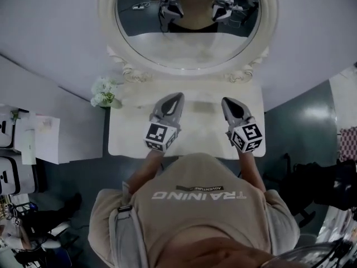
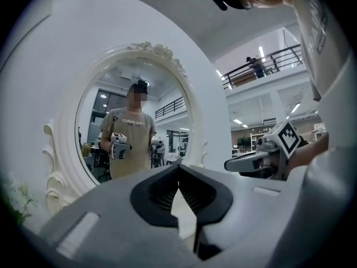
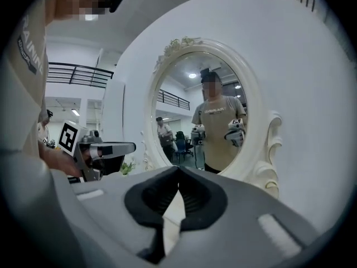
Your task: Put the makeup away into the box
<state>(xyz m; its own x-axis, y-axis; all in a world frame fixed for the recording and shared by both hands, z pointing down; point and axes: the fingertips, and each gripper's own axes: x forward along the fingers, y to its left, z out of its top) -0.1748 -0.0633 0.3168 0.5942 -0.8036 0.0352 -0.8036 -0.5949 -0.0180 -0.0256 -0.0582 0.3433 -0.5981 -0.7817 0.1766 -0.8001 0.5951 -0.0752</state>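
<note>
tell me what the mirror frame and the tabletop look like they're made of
Mirror frame: probably moulded resin or painted wood, in glossy off-white. Its scrolls look soft-edged and catch highlights.
Tabletop: smooth white, perhaps painted or laminated board, with a dull sheen. No grain shows, so I can't be sure.

Staged vanity corner in a big open lab hall, not a home. White table (image 1: 128,141) and ornate oval mirror (image 1: 187,24) stand against a free-standing white backdrop (image 1: 56,27). Past it: mezzanine railing (image 2: 262,71), ceiling strip lights (image 2: 240,121), shelving (image 2: 259,140), cluttered desks (image 1: 28,144), grey floor (image 1: 301,121).
</note>
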